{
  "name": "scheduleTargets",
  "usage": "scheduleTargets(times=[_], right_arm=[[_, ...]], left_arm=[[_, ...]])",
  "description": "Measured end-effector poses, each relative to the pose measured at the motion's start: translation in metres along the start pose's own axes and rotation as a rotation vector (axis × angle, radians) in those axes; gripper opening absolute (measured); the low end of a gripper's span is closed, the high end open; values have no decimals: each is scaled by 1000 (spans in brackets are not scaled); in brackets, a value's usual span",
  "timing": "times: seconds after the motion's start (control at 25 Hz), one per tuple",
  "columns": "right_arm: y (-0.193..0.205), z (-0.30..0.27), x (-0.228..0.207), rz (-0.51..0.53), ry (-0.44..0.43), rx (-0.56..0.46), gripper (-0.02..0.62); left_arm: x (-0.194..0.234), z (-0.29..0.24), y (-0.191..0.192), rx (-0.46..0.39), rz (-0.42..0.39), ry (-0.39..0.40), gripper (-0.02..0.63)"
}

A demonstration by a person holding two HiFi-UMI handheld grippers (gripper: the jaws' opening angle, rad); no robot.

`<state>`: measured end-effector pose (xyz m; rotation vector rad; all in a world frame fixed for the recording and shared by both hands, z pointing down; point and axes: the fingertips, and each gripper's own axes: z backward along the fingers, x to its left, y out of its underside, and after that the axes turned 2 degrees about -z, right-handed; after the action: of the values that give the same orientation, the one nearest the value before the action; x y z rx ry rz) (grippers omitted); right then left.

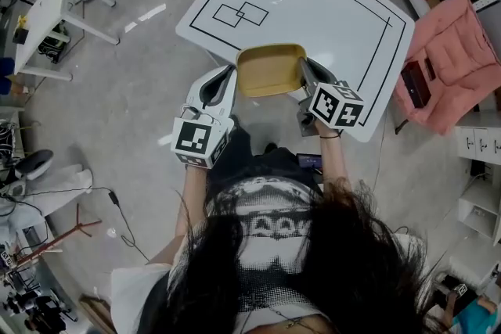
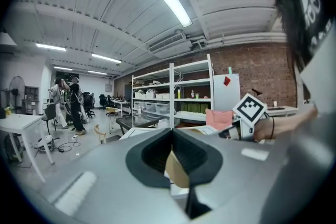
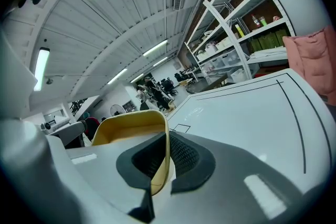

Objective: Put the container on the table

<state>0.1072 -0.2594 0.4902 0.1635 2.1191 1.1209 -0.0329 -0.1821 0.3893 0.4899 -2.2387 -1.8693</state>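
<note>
Mustard-yellow container (image 1: pixel 270 68) hangs between my grippers: the left gripper (image 1: pixel 229 82) has its jaws clamped on one rim, the right gripper (image 1: pixel 305 74) on the other. It's above the white counter's (image 1: pixel 313 4) near edge. Lowering and release remain, I judge.

One white table (image 1: pixel 329 12); at its near edge, one yellow container (image 1: pixel 270 70), two grippers: left gripper (image 1: pixel 229 76), right gripper (image 1: pixel 305 68).

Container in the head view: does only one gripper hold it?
No, the left gripper and the right gripper each grip one side of the container.
</note>
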Motion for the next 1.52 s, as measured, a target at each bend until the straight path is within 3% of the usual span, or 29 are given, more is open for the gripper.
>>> scheduleTargets(times=[0.32,0.96,1.24,1.52], right_arm=[[-22,-53,-12,-20,67,-15,17],[-82,-229,1,-35,214,-10,17],[-79,-307,-8,-59,251,55,17],[-53,-366,-23,-85,291,167,17]], left_arm=[[52,-54,3,-1,2,71,0],[222,-161,-18,-29,-39,221,0],[275,-191,-18,-31,-33,231,0],[294,-207,-16,-27,-32,245,0]])
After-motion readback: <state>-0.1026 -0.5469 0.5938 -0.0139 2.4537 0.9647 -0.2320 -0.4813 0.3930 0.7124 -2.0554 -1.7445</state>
